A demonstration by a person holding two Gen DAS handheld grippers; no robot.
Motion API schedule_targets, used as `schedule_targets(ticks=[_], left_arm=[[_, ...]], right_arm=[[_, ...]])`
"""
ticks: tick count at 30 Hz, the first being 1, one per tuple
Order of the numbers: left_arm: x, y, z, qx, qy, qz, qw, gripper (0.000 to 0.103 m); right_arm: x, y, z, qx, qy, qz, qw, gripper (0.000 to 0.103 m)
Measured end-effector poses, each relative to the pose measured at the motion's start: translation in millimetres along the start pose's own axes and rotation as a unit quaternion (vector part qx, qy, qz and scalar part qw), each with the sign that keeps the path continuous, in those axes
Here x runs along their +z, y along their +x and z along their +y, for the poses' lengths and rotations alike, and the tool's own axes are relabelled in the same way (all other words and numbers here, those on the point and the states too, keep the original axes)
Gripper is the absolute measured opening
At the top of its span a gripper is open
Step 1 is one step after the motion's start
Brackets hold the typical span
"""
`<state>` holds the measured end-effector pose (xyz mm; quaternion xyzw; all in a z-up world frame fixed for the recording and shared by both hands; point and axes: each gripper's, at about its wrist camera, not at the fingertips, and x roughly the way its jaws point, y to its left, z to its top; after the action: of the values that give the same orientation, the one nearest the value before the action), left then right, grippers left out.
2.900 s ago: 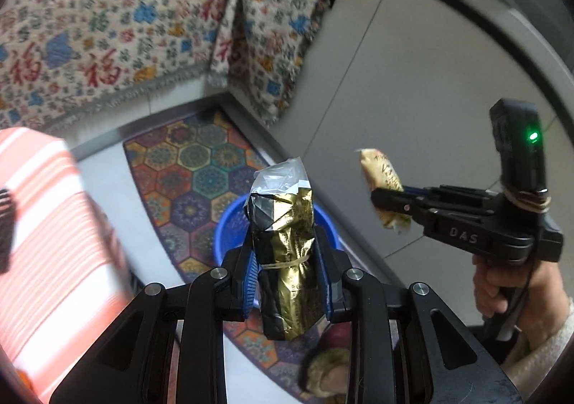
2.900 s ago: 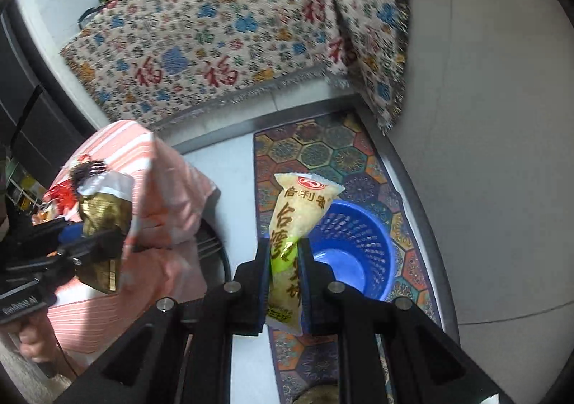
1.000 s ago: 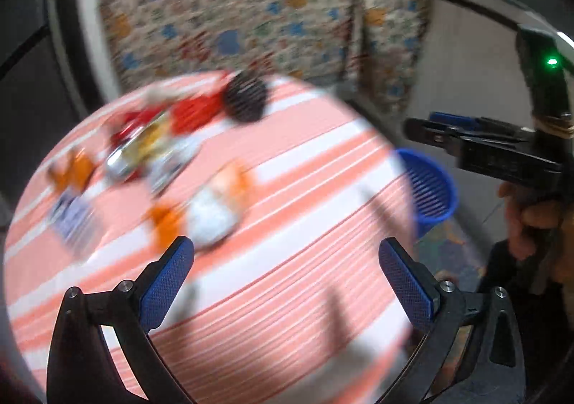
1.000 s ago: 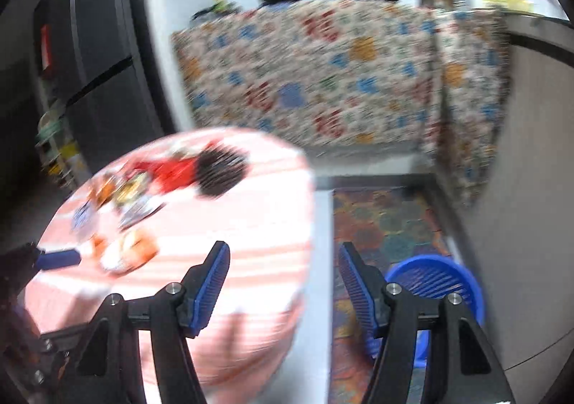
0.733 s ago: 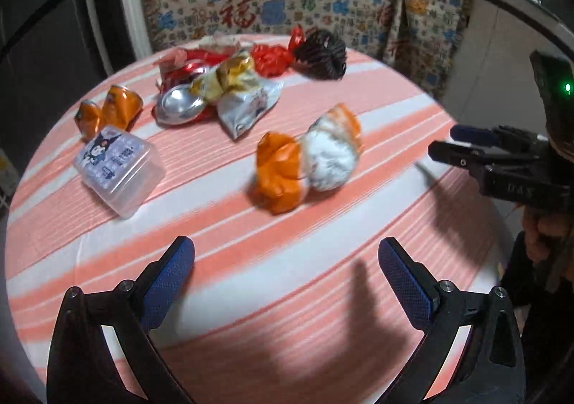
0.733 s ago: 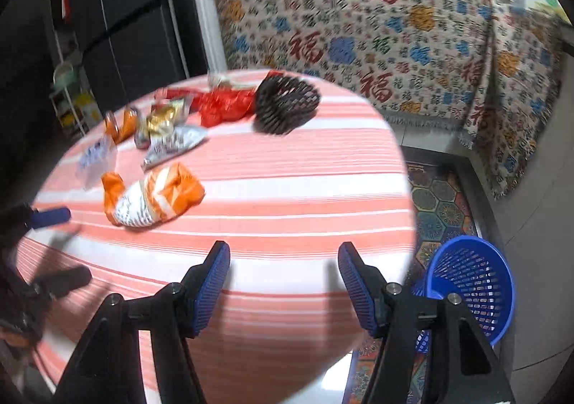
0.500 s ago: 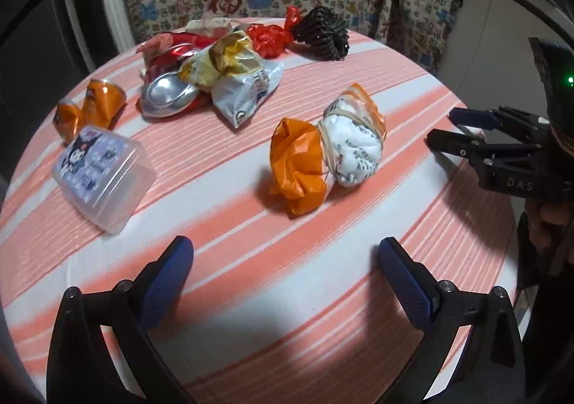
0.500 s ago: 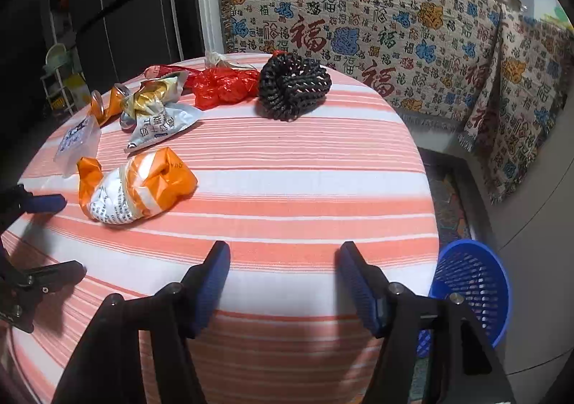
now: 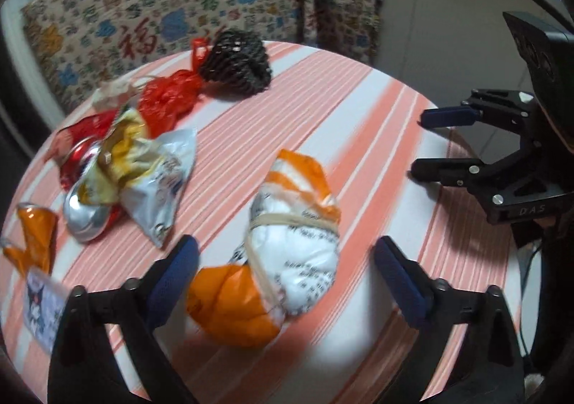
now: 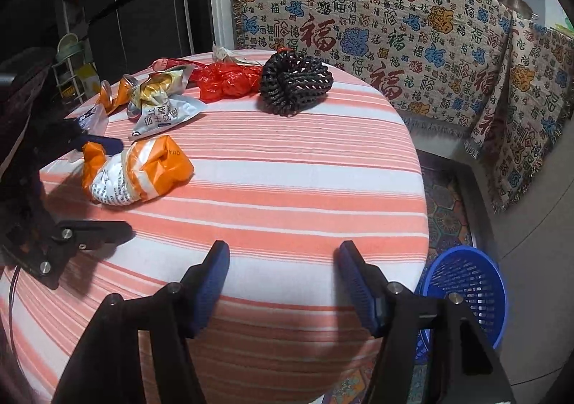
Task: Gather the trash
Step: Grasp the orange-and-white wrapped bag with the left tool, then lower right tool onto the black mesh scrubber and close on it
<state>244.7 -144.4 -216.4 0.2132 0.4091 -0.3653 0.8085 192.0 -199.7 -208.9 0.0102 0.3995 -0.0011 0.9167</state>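
Crumpled orange-and-white wrapper [image 9: 287, 260], bound with a rubber band, lies low and centre in the left wrist view between the left gripper [image 9: 287, 271] fingers, which are closing but not yet touching it. It looks light, soft and crinkly; the banded waist seems the surest hold. The right gripper [image 10: 281, 282] hangs empty, fingers apart, over the striped table [image 10: 287, 189].
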Motion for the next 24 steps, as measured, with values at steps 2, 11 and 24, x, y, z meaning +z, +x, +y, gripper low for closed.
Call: schedule_targets(ticks=[2,11,24], left_arm=[[2,0,3,-0.014,-0.015,-0.004,0.9998,0.073],[-23,-23,8,0.073,-0.120,-0.010,0.9901,0.058],[-49,-35,32,0.145,-0.236,-0.014,0.9608,0.061]], right_arm=[[0,0,0,0.001,-0.002,0.000,1.000,0.065],[9,6,-3,-0.001,0.001,0.019,1.000,0.066],[109,88,-11,0.013,0.035,0.056,0.998,0.067]])
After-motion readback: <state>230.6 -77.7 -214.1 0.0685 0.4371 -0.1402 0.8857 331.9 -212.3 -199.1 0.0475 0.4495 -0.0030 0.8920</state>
